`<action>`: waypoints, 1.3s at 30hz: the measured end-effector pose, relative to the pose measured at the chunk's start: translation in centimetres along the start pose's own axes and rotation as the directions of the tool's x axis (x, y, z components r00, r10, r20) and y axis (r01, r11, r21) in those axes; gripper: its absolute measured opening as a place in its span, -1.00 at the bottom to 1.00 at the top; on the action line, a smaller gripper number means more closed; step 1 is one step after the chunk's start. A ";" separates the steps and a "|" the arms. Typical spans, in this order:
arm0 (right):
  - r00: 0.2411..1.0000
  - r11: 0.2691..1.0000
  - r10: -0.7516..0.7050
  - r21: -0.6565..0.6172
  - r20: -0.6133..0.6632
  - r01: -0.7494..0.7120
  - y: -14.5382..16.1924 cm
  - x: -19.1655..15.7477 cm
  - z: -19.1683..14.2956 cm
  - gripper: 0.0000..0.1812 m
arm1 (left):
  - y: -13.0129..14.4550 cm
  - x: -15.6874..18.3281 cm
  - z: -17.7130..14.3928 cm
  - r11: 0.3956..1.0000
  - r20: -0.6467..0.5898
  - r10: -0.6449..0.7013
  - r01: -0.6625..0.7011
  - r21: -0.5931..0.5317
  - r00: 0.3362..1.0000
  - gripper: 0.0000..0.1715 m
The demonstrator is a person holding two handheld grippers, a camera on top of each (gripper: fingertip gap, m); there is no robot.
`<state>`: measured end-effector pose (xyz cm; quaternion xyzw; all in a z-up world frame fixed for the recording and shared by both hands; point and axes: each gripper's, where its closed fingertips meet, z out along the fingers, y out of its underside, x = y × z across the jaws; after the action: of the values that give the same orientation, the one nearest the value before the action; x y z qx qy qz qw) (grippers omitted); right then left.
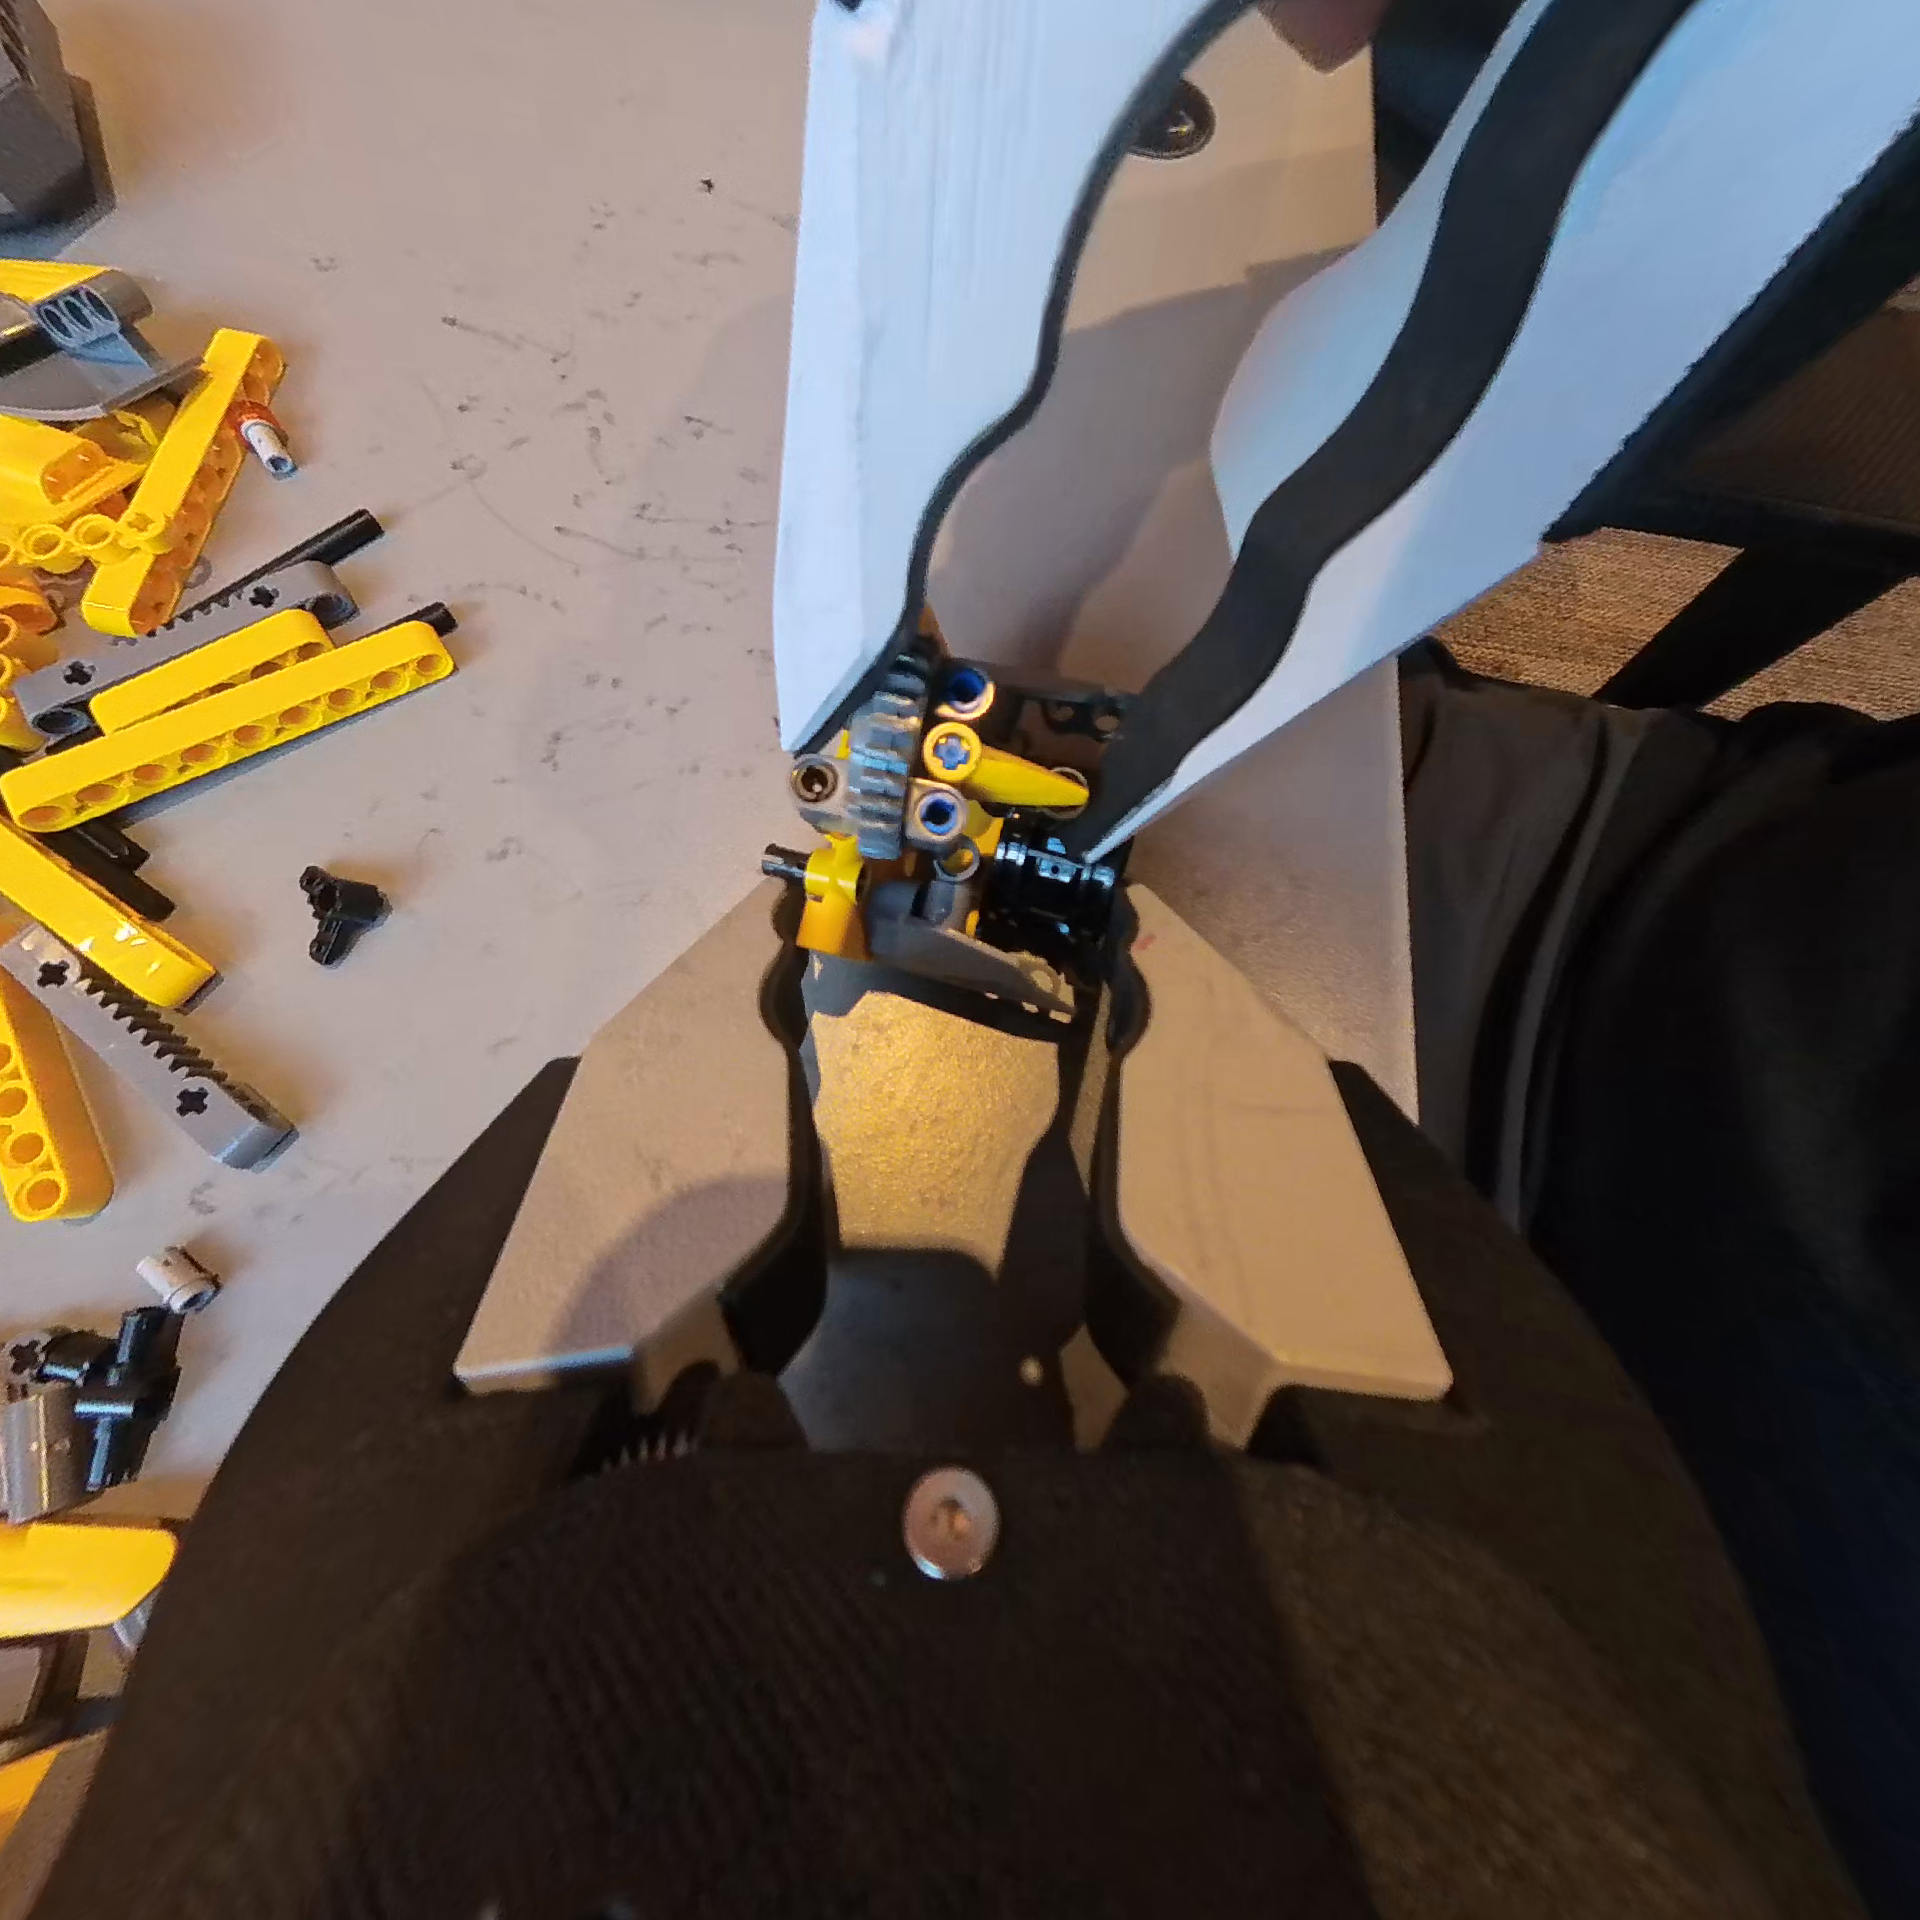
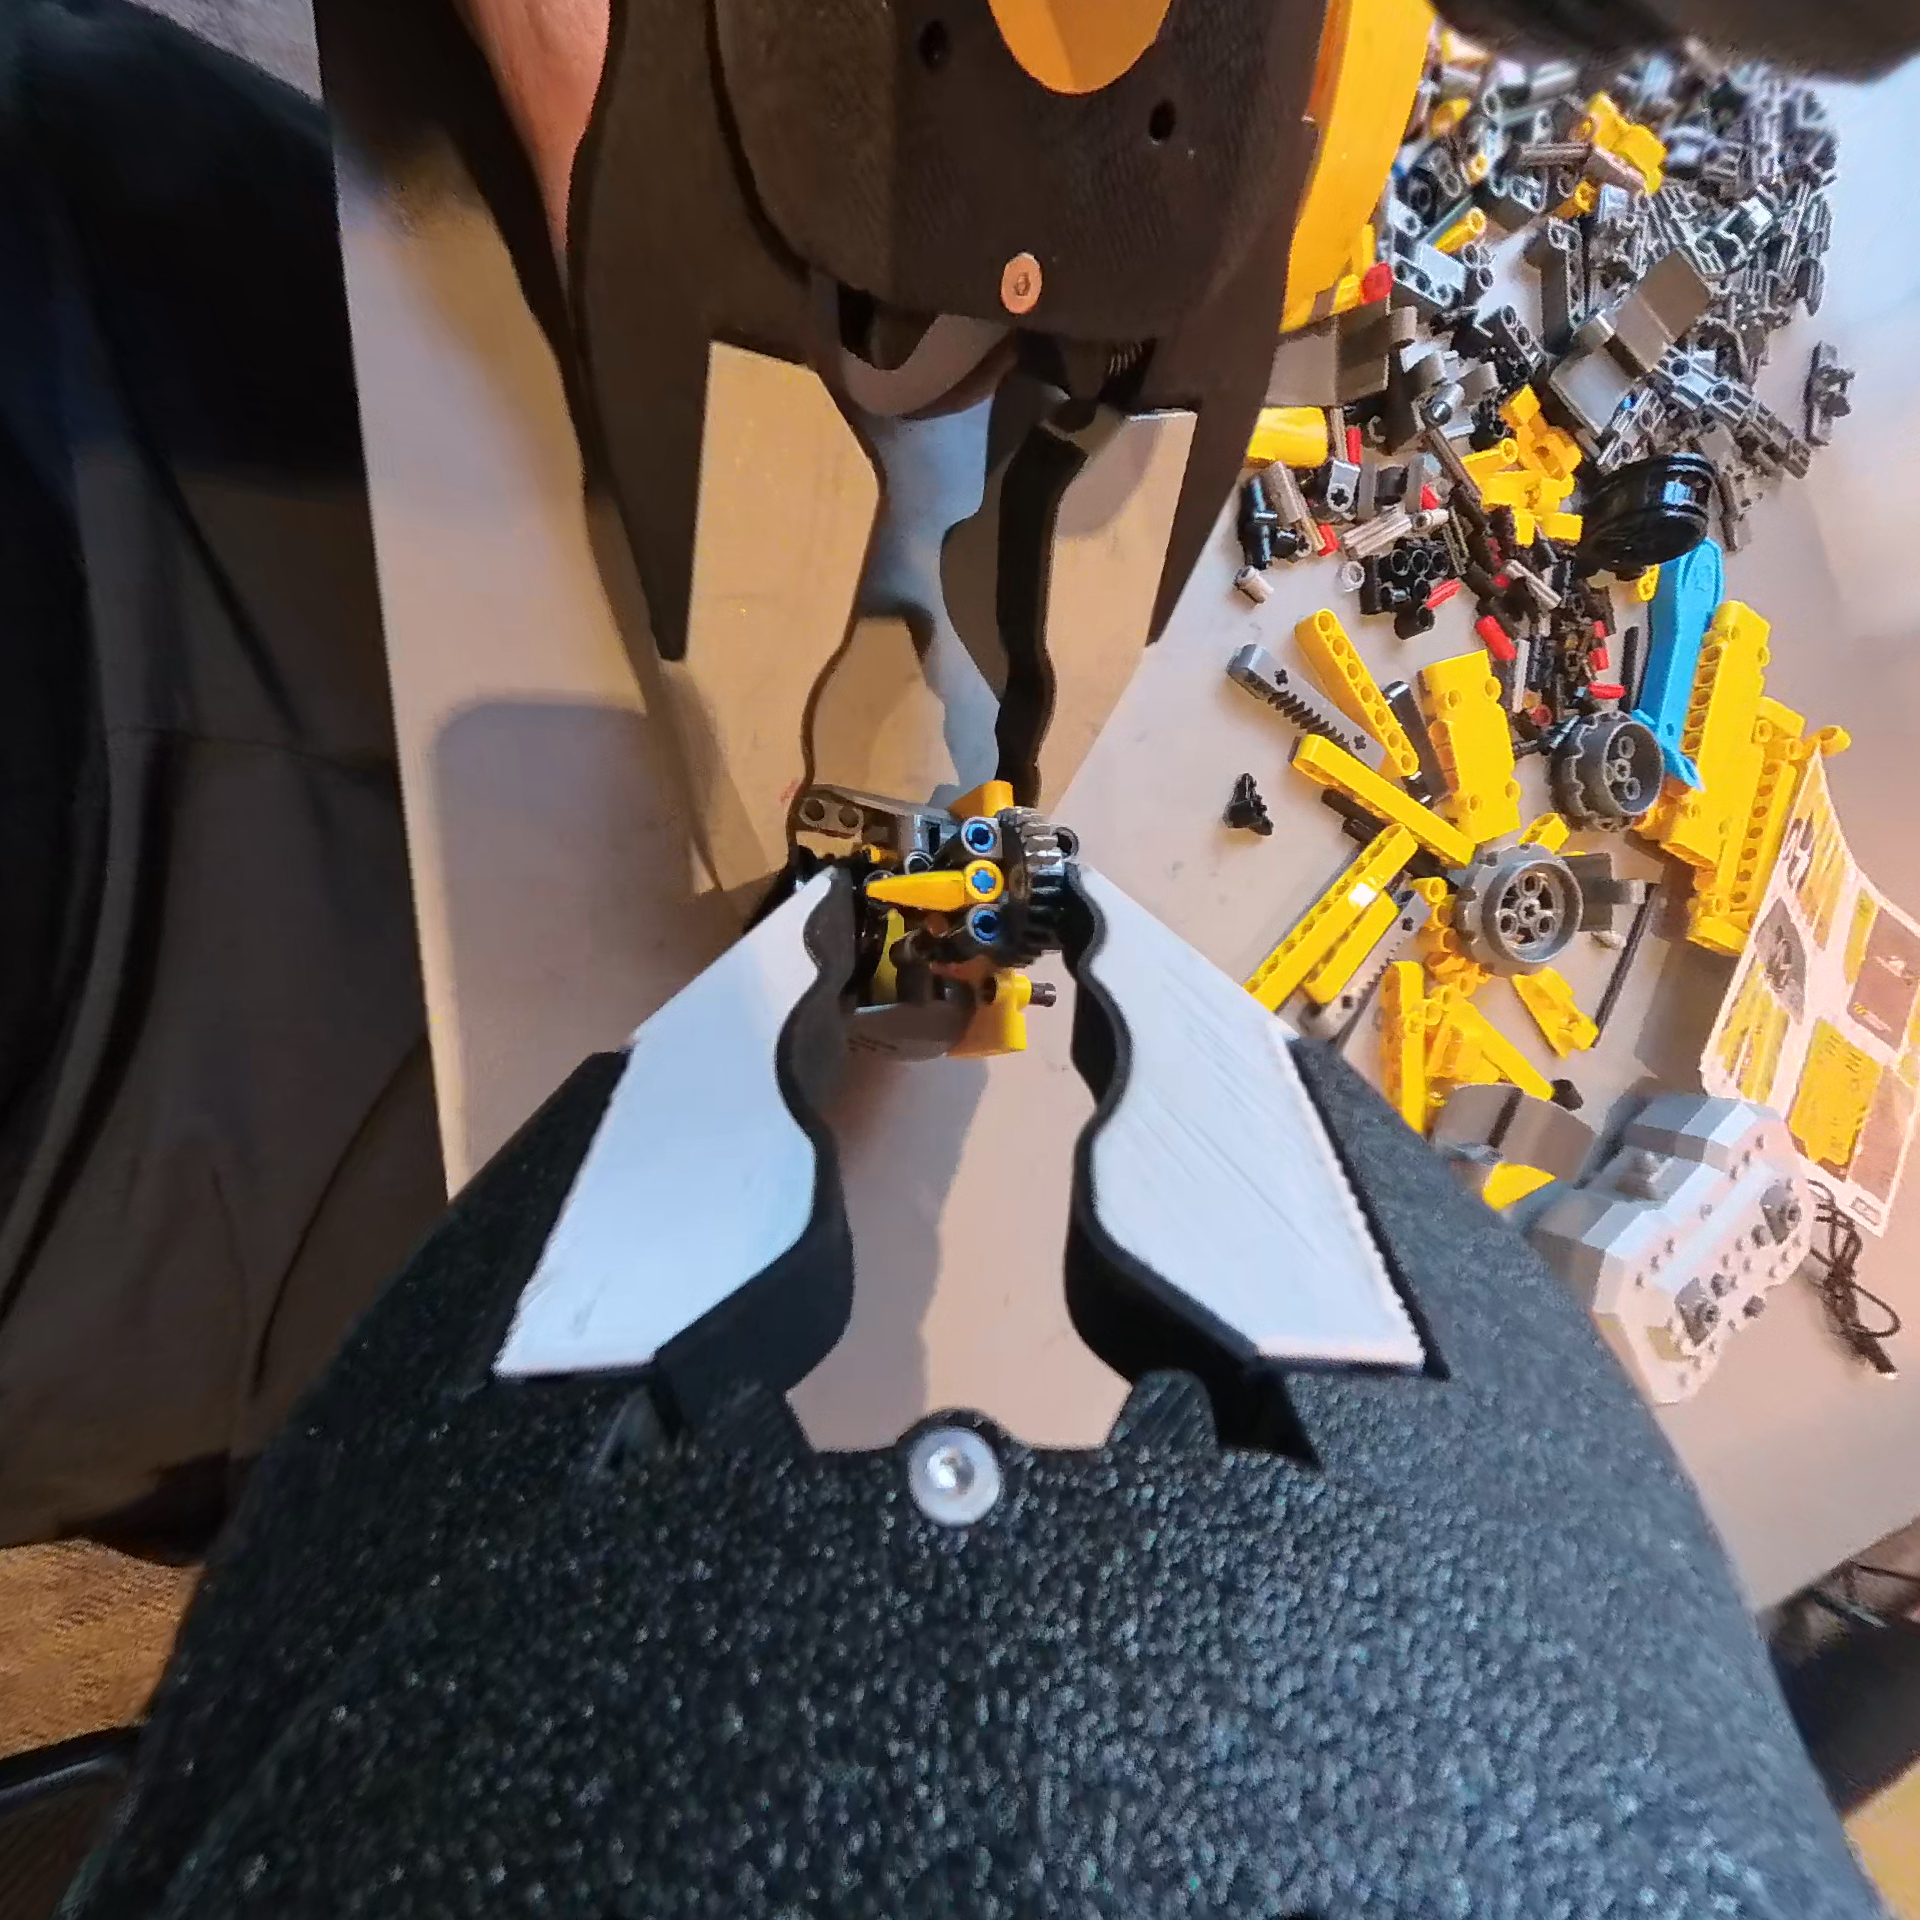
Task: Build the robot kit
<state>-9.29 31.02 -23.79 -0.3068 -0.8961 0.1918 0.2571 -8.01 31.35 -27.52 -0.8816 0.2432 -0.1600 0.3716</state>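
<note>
**Both grippers pinch one small brick assembly over table edge**

Pale scuffed tabletop (image 1: 540, 312) carries everything; the person sits at its near edge, dark clothing visible beside it. Big loose pile of yellow, grey and black plastic building parts (image 2: 1538, 582) spreads over the table's far side, with a printed yellow instruction sheet (image 2: 1808, 997) and a grey block-shaped unit with a row of holes (image 2: 1704, 1236) next to it. Long yellow holed beams (image 1: 229, 717) and a grey toothed rack (image 1: 145, 1049) lie well apart from the grippers.

Left gripper (image 1: 951, 925), grey fingers on black body, nearly closed, tips gripping the lower end of the small yellow-grey-black brick assembly (image 1: 935, 821). Right gripper (image 2: 956, 914), white fingers with black wavy pads, narrowed to a small gap, tips clamped on the same assembly from the opposite side, one tip against its grey gear (image 2: 1039, 842). Assembly sits in the air just above the table near its edge, between the two opposed grippers; likely held from both ends so it stays steady.

Small black connector piece (image 1: 338, 909) lies alone on the table, near the assembly but not touching.
</note>
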 end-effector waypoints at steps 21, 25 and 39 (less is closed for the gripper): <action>0.991 0.992 0.115 0.040 0.068 -0.118 0.5 -0.1 -0.3 -0.56 | -0.1 0.1 0.0 1.000 -0.018 -0.016 0.016 0.005 1.000 -0.36; 0.988 0.990 0.132 0.034 0.086 -0.135 0.8 -0.1 -0.5 -0.56 | -0.2 0.2 0.0 1.000 -0.034 -0.028 0.029 0.008 0.999 -0.37; 0.991 0.995 0.095 -0.016 0.092 -0.094 1.0 -0.5 -0.5 -0.56 | -0.3 0.5 0.0 1.000 -0.031 -0.018 0.018 0.007 0.999 -0.37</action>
<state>-8.23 31.48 -24.06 -0.3413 -0.8926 0.2125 0.2039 -7.54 31.27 -27.31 -0.8797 0.2404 -0.1781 0.3695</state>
